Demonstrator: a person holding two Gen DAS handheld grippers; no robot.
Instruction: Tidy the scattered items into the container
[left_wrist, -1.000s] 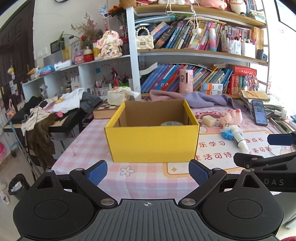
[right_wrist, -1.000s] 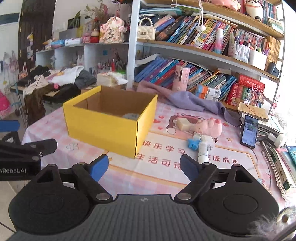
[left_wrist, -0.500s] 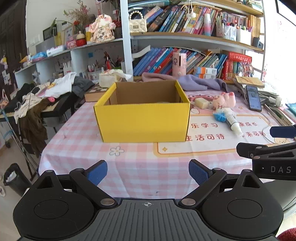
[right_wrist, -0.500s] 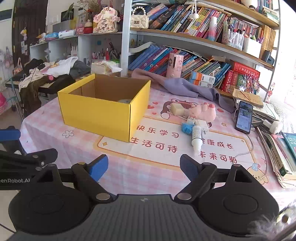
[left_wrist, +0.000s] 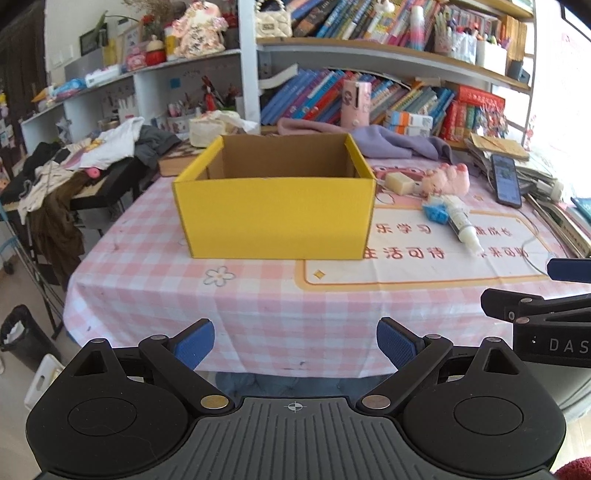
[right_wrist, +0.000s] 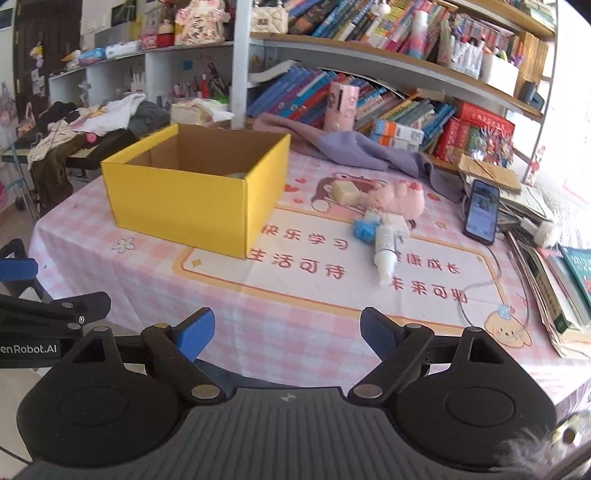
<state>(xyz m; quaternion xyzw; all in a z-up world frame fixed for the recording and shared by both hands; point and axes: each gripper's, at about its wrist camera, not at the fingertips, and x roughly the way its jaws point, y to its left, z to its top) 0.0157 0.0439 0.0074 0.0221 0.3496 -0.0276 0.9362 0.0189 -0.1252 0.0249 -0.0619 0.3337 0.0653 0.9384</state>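
Grey disc in right view only

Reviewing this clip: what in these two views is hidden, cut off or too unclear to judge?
- Yellow box contents: left wrist view, front wall hides the floor; right wrist view shows only a grey sliver over the rim, unidentifiable.
- Right gripper: left wrist view, cut off by the right edge.
- Pink plush: tube and blue item overlap it; contact unclear.
- Phone screen: too small to read.
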